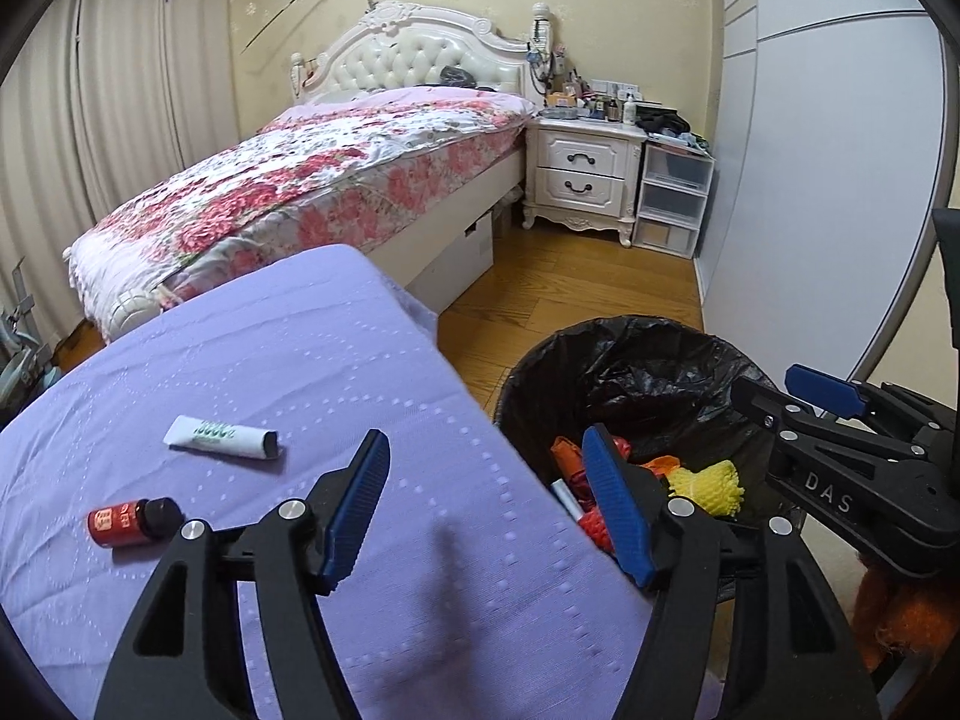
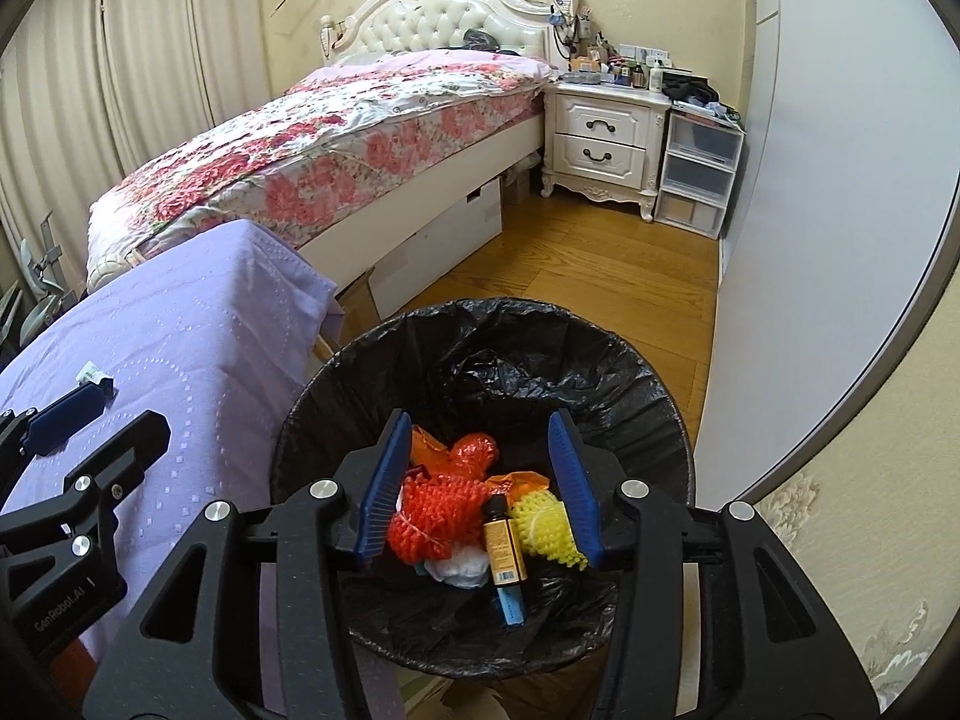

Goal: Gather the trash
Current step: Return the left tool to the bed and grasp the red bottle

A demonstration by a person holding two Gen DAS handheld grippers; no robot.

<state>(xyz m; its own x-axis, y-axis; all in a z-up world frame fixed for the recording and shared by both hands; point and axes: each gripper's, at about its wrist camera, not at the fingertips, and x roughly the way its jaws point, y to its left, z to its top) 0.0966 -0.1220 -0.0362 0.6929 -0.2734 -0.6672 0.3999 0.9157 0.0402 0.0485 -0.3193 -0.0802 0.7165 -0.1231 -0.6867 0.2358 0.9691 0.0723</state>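
Hovering my right gripper (image 2: 477,480) over the bin (image 2: 336,372), jaws apart and empty. My left gripper (image 1: 489,510), also apart, should next straddle the red bottle (image 1: 133,521) squarely at far left.

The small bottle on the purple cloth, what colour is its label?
The small bottle has a red label and a dark cap, best seen in the left wrist view.

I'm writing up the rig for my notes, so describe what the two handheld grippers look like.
Both match: the left gripper and right gripper have matte black frames with triangular cut-outs and silver round pivot bolts. Each carries two flat blue fingers with ribbed inner faces. White lettering reads "DAS" on the right gripper's body and "GenRobot.AI" on the left's. No cables or sleeves show.
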